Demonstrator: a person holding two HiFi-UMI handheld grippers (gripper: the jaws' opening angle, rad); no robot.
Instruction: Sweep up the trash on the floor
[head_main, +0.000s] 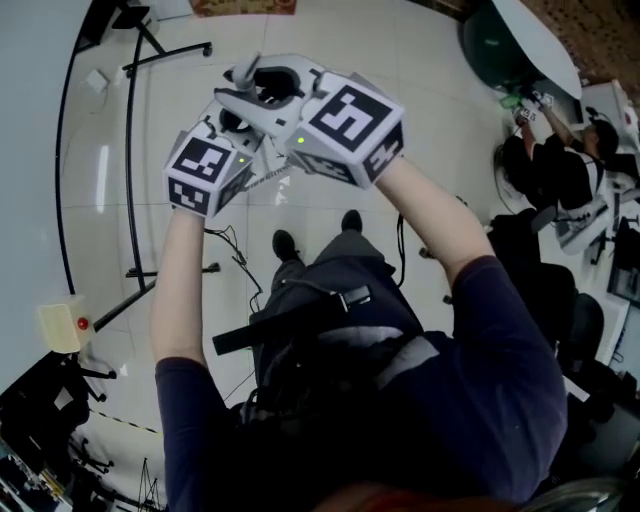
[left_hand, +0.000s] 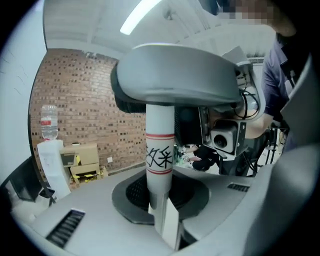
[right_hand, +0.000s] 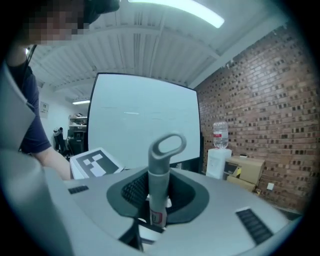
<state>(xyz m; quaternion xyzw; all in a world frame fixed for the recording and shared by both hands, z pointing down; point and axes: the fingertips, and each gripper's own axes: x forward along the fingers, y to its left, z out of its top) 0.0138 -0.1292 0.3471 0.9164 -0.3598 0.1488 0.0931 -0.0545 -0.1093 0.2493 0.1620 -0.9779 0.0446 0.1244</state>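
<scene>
The person held both grippers up close in front of the head camera, side by side, their black-and-white marker cubes nearly touching, the left cube (head_main: 205, 170) lower than the right cube (head_main: 350, 118). The left gripper (left_hand: 162, 202) had its jaws clamped on an upright white pole with red bands and black characters (left_hand: 160, 145), which ended above in a broad grey plastic cap (left_hand: 175, 75). The right gripper (right_hand: 156, 202) was closed around a slim grey handle ending in an oval hanging loop (right_hand: 162, 165), which stood upright between its jaws. Far below the raised hands lay the pale tiled floor (head_main: 420, 100), with the person's dark shoes (head_main: 285, 243) on it and a black metal stand (head_main: 135, 150) off to the left. A red brick wall (right_hand: 260, 100) ran behind a water dispenser topped with a clear bottle (right_hand: 220, 135), just beside some cardboard boxes (right_hand: 245, 170). A large white board (right_hand: 145, 120) stood behind the looped handle.
</scene>
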